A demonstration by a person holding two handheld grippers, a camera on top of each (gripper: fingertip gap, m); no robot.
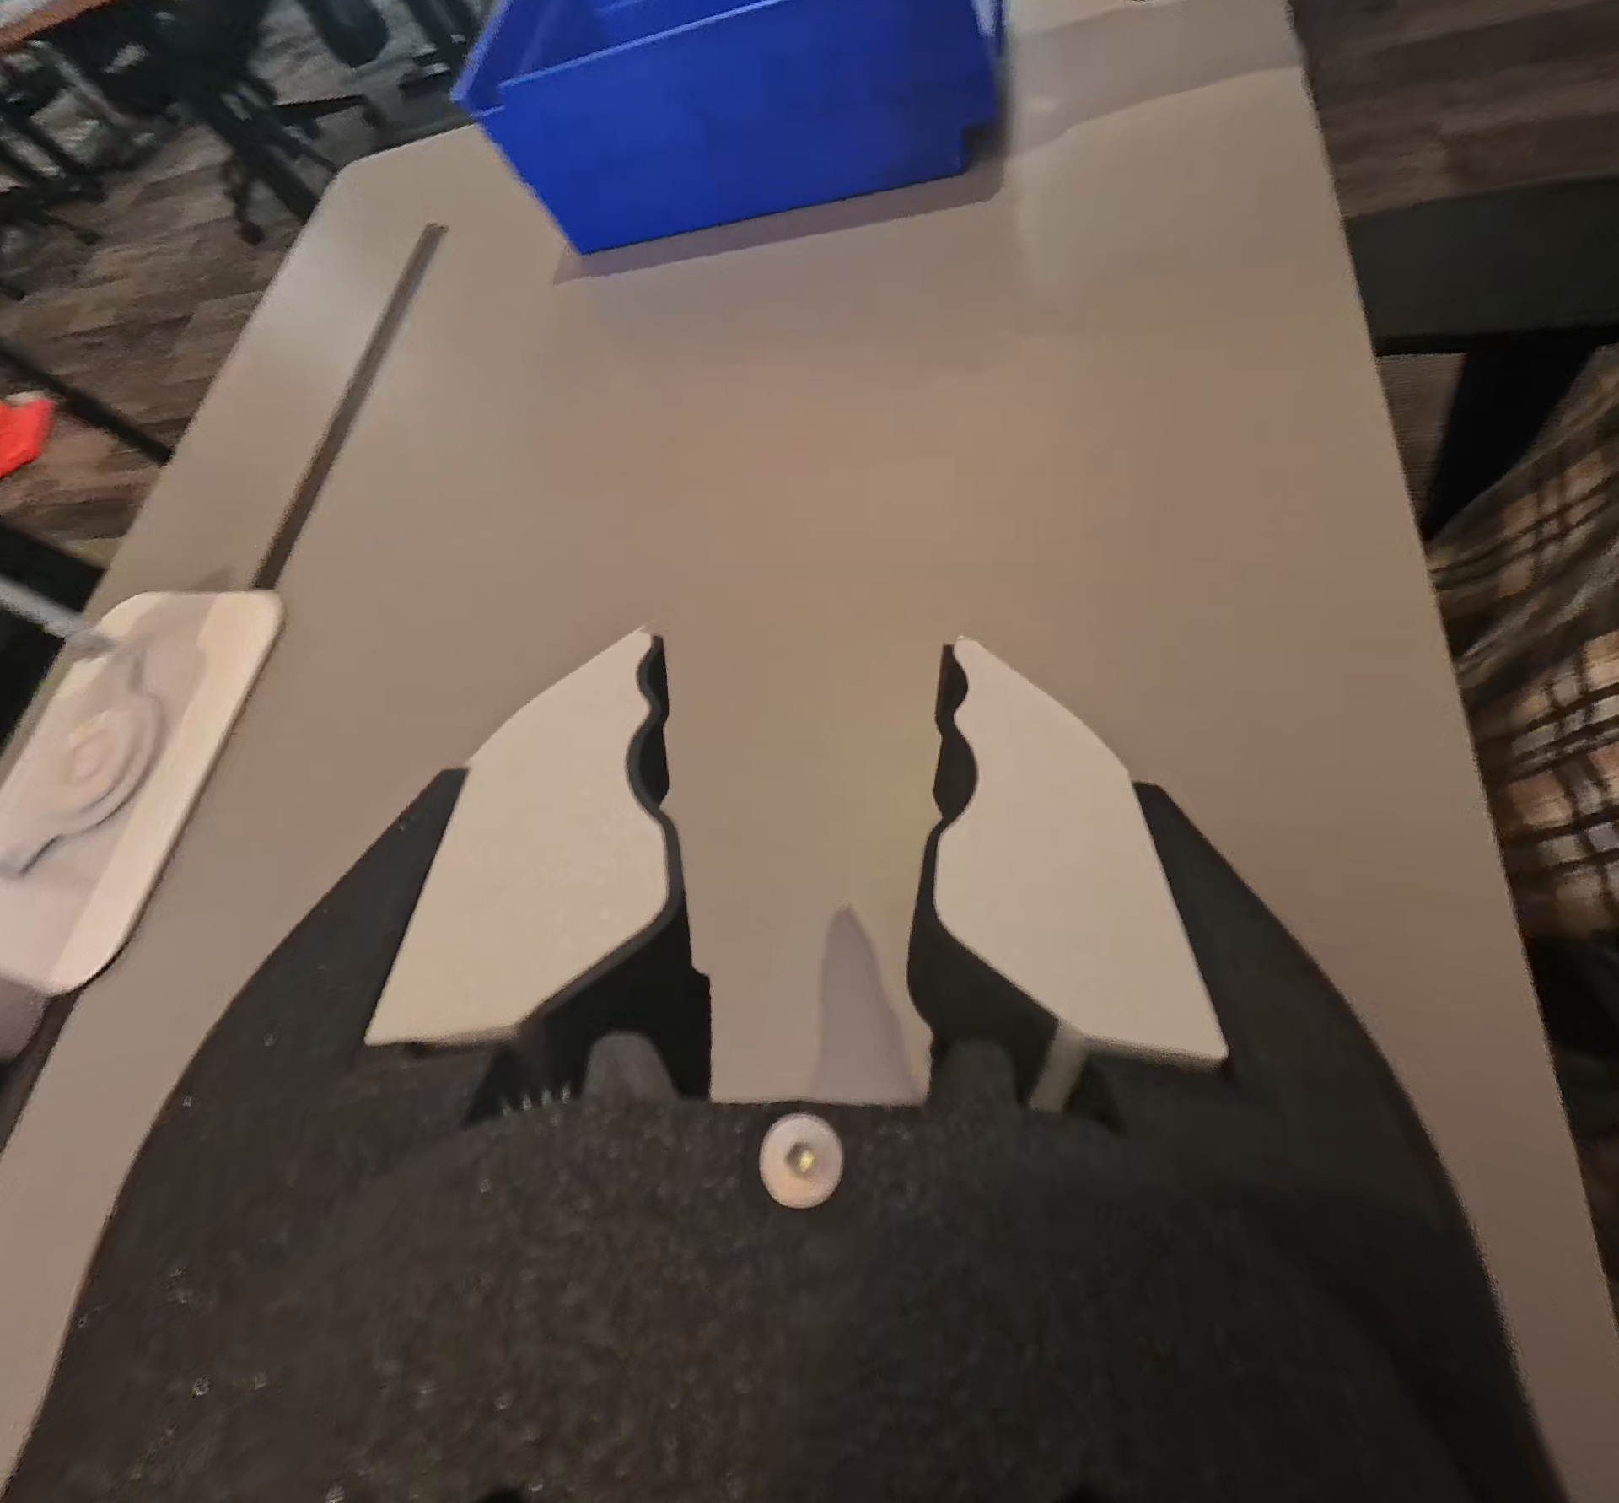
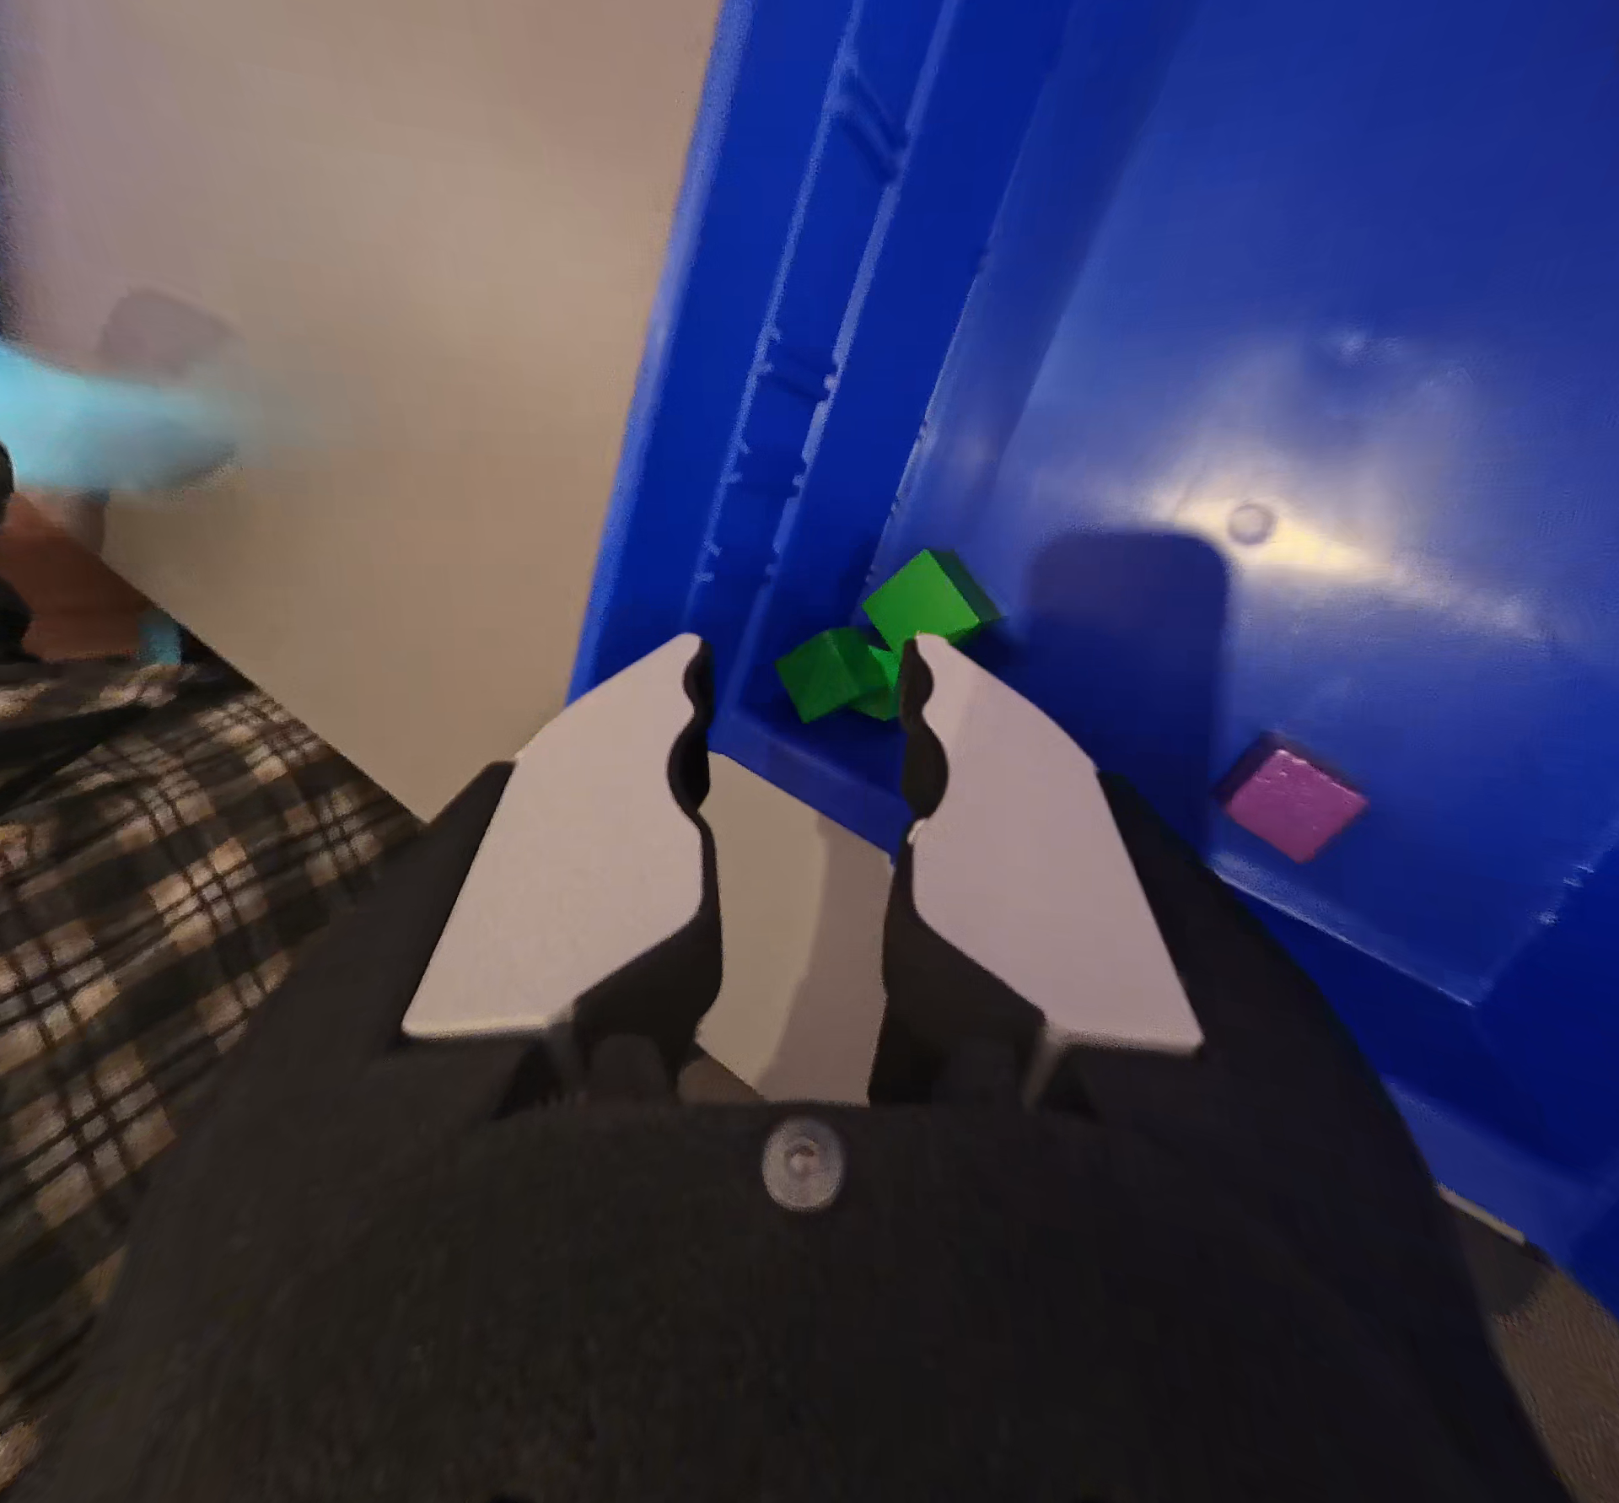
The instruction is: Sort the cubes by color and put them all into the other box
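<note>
At 12 o'clock of the right gripper (image 2: pixel 804 655), past the near wall of the blue bin (image 2: pixel 1314 322), I see the green cubes (image 2: pixel 929 598) bunched in the bin's corner, touching each other and the wall. A purple cube (image 2: pixel 1292 804) sits apart at 3 o'clock on the bin floor. Right jaws stand moderately apart with nothing between them; the tips hang over the bin's rim, not yet on a cube. Left gripper (image 1: pixel 802 646) is wide and empty, hovering over bare table (image 1: pixel 788 453), with a blue bin (image 1: pixel 745 120) at 12 o'clock, well apart. My read: step in hand is a pick of a green cube by the right. To do it well I'd take the cube farthest from the wall first, come down steep so the left finger clears the rim, square the pads (image 2: pixel 915 725) to two flat faces, and avoid shoving the cluster deeper into the corner. How many greens there are I cannot tell: two clear, maybe a third tucked behind the right finger. Left view is motion-blurred; the far bin's dividers show but its contents are hidden by its front wall. Whether both views show one bin or two, I cannot tell. A pale plate (image 1: pixel 114 777) at 9 o'clock is cut off at the frame edge.
</note>
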